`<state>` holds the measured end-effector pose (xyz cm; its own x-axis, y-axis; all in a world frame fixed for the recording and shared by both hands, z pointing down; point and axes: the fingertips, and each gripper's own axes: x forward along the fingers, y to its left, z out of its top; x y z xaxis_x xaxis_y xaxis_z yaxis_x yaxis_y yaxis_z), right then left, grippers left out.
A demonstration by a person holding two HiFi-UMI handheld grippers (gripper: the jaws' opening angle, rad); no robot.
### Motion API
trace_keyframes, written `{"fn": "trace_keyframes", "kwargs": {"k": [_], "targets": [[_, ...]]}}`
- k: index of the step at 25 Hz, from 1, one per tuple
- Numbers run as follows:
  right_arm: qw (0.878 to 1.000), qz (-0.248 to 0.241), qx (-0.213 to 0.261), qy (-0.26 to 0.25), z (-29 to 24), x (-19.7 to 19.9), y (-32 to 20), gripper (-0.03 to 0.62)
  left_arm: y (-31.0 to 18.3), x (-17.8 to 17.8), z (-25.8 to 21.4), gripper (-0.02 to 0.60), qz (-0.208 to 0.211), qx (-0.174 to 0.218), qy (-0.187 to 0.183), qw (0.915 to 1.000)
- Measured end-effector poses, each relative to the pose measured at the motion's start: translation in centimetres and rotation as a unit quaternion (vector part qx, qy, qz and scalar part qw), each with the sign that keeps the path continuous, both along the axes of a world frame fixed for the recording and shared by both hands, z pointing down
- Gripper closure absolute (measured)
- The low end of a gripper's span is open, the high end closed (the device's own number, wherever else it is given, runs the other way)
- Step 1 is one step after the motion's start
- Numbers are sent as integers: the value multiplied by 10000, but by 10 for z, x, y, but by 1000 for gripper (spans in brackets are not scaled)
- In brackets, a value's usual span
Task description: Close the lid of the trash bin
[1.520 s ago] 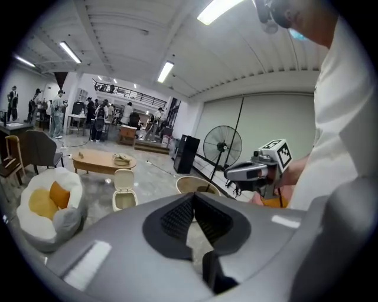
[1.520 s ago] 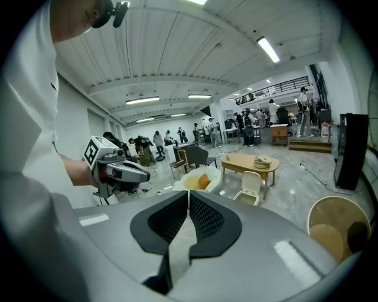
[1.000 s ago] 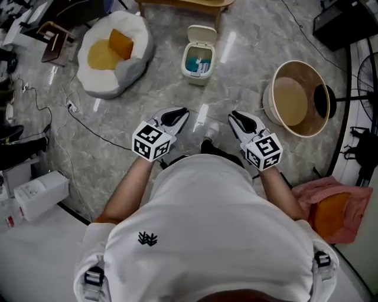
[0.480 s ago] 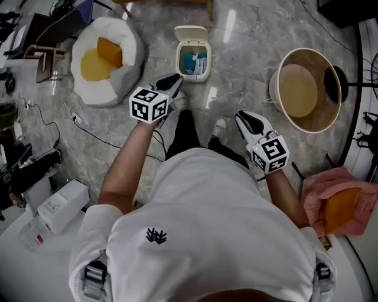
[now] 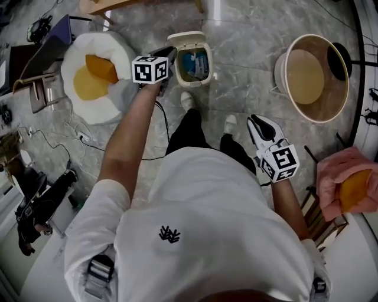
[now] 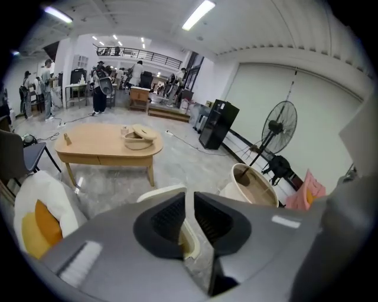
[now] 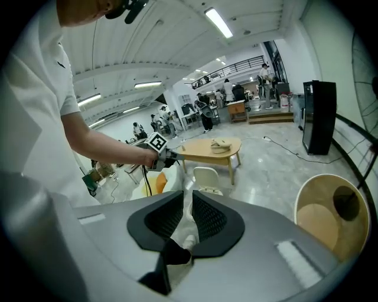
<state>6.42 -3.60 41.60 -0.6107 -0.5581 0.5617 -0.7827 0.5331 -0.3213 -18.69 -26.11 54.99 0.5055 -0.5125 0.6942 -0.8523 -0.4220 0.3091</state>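
In the head view, the tips of the left gripper (image 5: 169,54) sit right at the edge of the trash bin (image 5: 192,83) lid (image 5: 188,38), and it is too hard to see if they touch. In the left gripper view, the gripper covers most of the bin. The blue and white stuff (image 5: 195,63) inside is too small to tell. The wooden table (image 5: 100,6) and the pink cloth (image 5: 342,171) are cut off by the picture's edge.

A white beanbag (image 5: 121,94) with an orange cushion (image 5: 101,68) is seen at left; a round wooden tub (image 5: 307,76) and pink cloth (image 5: 342,171) at right.
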Motion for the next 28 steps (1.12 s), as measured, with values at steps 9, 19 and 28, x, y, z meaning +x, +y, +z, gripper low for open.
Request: {"fn": "trace_keyframes", "kwargs": {"k": [9,19,28], "targets": [[9977,568,-366,109,28,-24,-20,548,-86,-12,77,525,151,-377,-131,9991],[9928,916,-752,185,44,-33,-16,548,-130,-16,132,523,30,-796,-293,9964],[9927,947,-727,165,51,-30,-22,548,-120,-19,151,523,-24,-1145,-376,9927]]}}
